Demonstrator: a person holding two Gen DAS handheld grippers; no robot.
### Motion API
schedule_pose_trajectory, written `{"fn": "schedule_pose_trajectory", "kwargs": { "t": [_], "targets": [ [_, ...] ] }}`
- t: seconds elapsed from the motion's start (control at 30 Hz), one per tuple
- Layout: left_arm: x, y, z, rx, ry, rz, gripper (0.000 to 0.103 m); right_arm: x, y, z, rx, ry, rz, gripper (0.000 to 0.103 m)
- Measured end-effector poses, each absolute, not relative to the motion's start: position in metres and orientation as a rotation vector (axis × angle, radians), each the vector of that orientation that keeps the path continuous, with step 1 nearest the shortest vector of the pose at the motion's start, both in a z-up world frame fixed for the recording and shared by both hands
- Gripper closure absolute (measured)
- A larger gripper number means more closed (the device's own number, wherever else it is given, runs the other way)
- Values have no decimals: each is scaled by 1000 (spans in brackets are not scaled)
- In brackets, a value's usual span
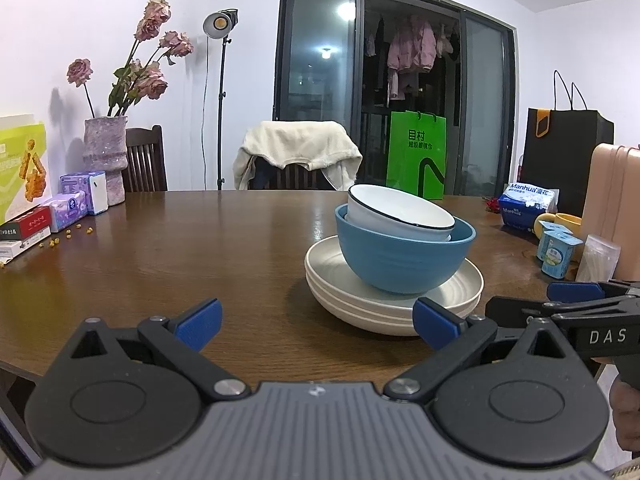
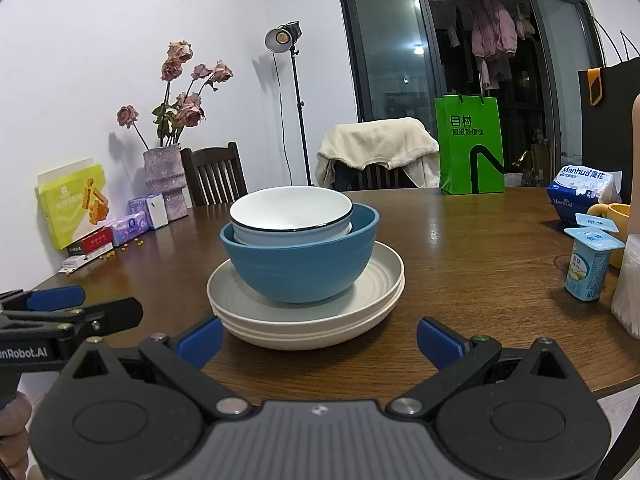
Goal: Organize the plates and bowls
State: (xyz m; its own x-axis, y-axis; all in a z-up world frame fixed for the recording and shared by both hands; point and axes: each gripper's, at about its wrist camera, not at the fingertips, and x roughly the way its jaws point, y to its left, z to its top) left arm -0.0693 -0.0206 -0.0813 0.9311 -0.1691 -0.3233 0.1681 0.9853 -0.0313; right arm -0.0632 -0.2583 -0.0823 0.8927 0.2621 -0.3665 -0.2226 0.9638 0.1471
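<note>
Both claws, left claw [image 1: 318, 326] and right claw [image 2: 320, 338], gape empty before stacked plates [image 2: 306, 320], yogurt cups [image 2: 592, 264] beside.

Dining room at night, white walls

A dark brown wooden desk [image 1: 160, 248] fronts dark-framed sliding glass doors [image 1: 320, 80]; a black studio lamp on a stand [image 2: 285, 36] is lit, and a cream cloth-draped wooden chair [image 2: 376, 148] stands behind.
</note>
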Motion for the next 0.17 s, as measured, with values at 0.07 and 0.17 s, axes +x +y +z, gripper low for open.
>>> {"fn": "schedule_pose_trajectory", "kwargs": {
  "t": [0.07,0.17],
  "targets": [
    [-69,-21,-82,-2,331,-175,0,-63,-259,-85,103,396,253,0],
    [-69,-20,-82,-4,330,-176,0,-63,-258,-87,105,400,254,0]
  ]
}}
